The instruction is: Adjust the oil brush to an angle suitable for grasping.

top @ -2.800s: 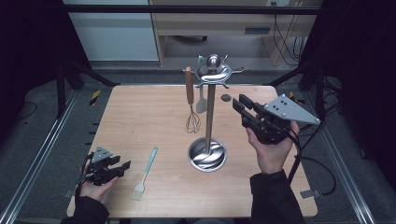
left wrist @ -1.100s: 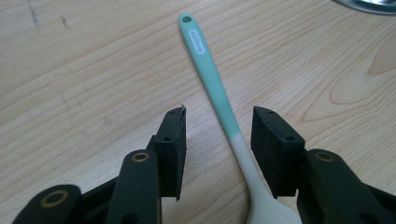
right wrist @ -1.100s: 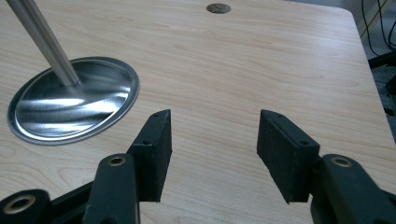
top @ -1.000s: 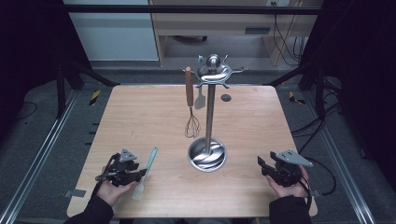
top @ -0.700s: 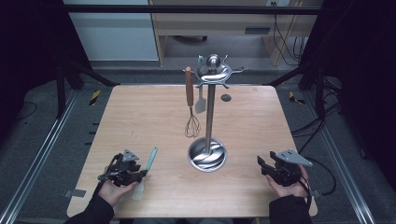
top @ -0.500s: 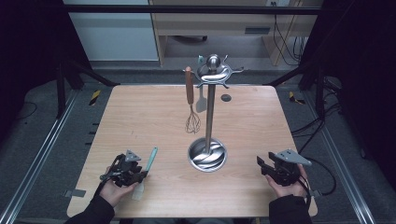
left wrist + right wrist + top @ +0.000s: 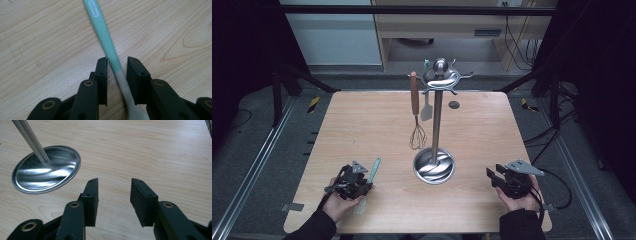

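Near the front left corner of the table (image 7: 362, 115) lies a spatula (image 7: 110, 53) with a mint-green handle that fades to a pale, whitish blade end. It rests flat on the wood, the blade end toward the person and the handle tip pointing away toward the middle of the table. The left gripper (image 7: 117, 67) straddles it where green turns to white. Its jaws have just been closing, with the handle between them; a thin gap shows on each side, so the pads do not yet press on it.

The step in hand looks like the pickup of the spatula. The next move calls for the jaws to finish closing squarely on the narrow handle, then a lift clear of the wood, without letting the smooth handle twist or slide out.

Farther out, at the middle of the table, stands a steel utensil stand (image 7: 435, 167) with a round base, an upright pole and hooks at the top. A whisk (image 7: 416, 132) with a wooden handle and a small turner (image 7: 427, 110) hang from it, which suggests that the spatula goes onto a free hook.

At the front right, the right gripper (image 7: 113, 195) rests low over bare wood, just beside the stand's base. Its jaws have just been closing too, yet stand apart with nothing between them.
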A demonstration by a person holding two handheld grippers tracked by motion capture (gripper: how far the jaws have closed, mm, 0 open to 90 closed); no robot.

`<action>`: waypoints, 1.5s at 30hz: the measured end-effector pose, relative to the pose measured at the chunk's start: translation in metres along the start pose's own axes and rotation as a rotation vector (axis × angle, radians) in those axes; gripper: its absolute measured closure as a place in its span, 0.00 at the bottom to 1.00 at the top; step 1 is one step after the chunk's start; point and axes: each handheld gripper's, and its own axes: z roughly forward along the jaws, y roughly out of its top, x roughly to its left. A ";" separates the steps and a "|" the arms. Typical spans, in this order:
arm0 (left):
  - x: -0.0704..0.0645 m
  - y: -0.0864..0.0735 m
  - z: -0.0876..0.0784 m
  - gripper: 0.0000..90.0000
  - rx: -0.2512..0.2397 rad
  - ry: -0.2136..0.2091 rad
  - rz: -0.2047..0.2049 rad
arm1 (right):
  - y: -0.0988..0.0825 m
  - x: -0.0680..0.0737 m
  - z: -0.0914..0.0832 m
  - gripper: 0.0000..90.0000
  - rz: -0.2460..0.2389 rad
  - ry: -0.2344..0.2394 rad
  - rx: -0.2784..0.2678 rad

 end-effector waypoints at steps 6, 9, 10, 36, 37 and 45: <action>-0.004 0.005 0.001 0.87 0.031 0.023 -0.018 | -0.001 0.000 0.000 0.69 0.015 0.007 -0.003; -0.004 0.006 0.001 0.87 0.032 0.017 -0.022 | -0.001 0.000 0.000 0.69 0.019 0.010 -0.001; -0.003 0.006 0.001 0.87 0.033 0.014 -0.023 | -0.001 0.000 -0.001 0.69 0.024 0.011 0.000; 0.013 0.004 -0.005 0.91 0.004 -0.040 0.040 | 0.000 0.000 -0.002 0.71 0.022 0.019 -0.006; 0.013 0.003 -0.005 0.91 0.003 -0.035 0.049 | 0.000 -0.001 -0.002 0.71 0.020 0.019 -0.006; 0.014 0.001 -0.001 0.90 0.020 -0.049 0.070 | 0.000 -0.001 -0.002 0.71 0.020 0.020 -0.006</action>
